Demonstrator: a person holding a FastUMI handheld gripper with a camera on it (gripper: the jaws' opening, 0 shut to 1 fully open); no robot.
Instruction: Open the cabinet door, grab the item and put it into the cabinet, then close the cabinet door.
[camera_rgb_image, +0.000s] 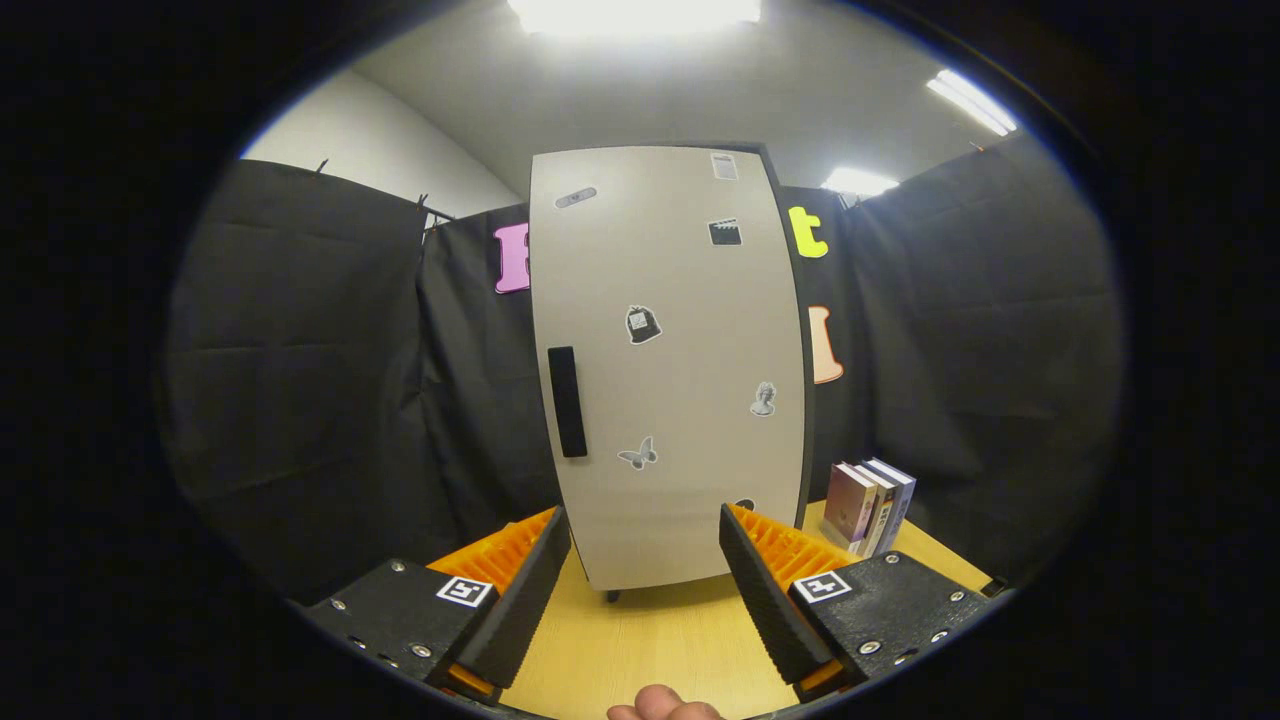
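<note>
Tool (645, 560) hovered over tabletop (640, 640), fingers spread, nothing between them. Cabinet door (670, 370) shut ahead, dark handle (567, 401) on its left edge. Books (868, 505) stood beside cabinet — likely item. Best approach: line up with handle, hook, swing door wide.

The scene was lit brightly by ceiling lights (635, 12) that were blown out to glare; straight edges were bowed by fisheye distortion.
</note>
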